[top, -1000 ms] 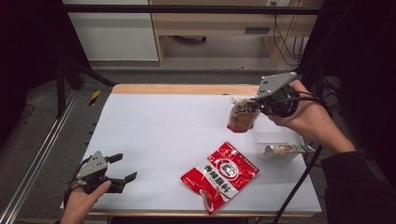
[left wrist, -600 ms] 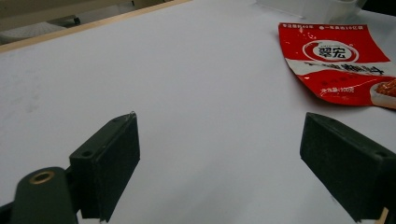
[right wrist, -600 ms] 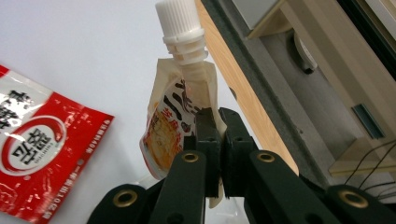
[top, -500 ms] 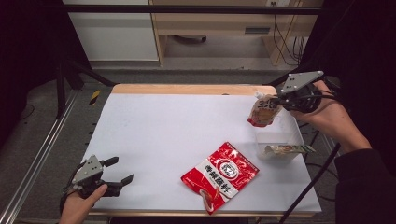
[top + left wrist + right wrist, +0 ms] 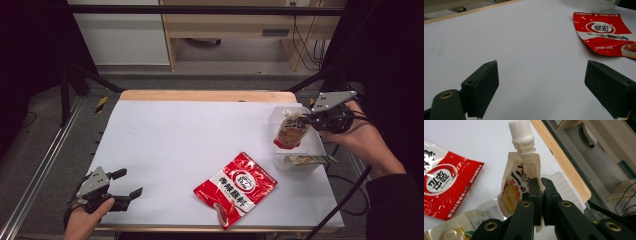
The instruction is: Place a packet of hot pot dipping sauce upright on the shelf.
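1. The right tool (image 5: 306, 120) is gripping a soft spouted pouch (image 5: 291, 132) by its edge — black jaws clamped together on the crinkled cream film, seen close in the right gripper view.
2. The pouch (image 5: 517, 187) is hanging upright from that grip, its ribbed white screw cap (image 5: 520, 130) at the top and its red bottom edge dipping into a clear plastic tray (image 5: 315, 150) at the right edge of the bench (image 5: 190, 145).
3. A flat sachet (image 5: 306, 159) with a pale printed face is lying in the tray's near part.
4. A glossy red packet (image 5: 236, 187) — flat, rectangular, with a white round emblem — is lying on the matte white bench just left of the tray.
5. The left tool (image 5: 125, 185) is resting at the near left corner, well apart from the packet; its blocky black jaws are standing wide apart around bare bench.
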`<action>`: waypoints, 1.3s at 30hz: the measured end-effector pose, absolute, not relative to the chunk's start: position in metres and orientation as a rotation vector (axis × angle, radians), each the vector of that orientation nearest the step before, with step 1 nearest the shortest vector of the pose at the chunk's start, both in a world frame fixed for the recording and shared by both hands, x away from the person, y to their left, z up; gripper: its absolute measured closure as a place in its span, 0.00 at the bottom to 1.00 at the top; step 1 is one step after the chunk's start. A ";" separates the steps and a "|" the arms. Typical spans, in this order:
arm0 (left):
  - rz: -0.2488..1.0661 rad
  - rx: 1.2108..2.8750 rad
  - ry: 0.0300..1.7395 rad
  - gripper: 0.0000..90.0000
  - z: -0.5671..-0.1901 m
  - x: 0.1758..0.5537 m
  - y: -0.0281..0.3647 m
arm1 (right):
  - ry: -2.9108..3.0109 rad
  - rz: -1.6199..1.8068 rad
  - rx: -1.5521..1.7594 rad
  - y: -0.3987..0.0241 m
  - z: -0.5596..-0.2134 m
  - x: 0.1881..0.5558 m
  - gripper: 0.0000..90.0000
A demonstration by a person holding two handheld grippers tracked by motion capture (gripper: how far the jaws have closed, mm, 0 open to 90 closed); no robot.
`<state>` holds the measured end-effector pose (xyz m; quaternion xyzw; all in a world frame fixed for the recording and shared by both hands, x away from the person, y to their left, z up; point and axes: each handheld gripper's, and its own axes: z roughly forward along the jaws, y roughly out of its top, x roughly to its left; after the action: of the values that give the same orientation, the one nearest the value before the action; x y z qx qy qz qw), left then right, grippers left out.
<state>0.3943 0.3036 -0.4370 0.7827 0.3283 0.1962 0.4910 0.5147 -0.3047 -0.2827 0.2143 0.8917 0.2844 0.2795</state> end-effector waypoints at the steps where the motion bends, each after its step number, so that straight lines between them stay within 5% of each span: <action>1: 0.476 1.899 0.798 0.13 -0.437 0.394 0.304 | 2.392 0.759 0.578 -0.305 -0.285 0.515 0.98; 39: 0.473 1.901 0.788 0.13 -0.436 0.394 0.305 | 2.498 0.731 0.677 -0.311 -0.333 0.519 0.97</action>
<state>0.3940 0.3045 -0.4357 0.7834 0.3248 0.1951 0.4926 0.5186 -0.3107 -0.3332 0.2452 0.9053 0.2647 0.2241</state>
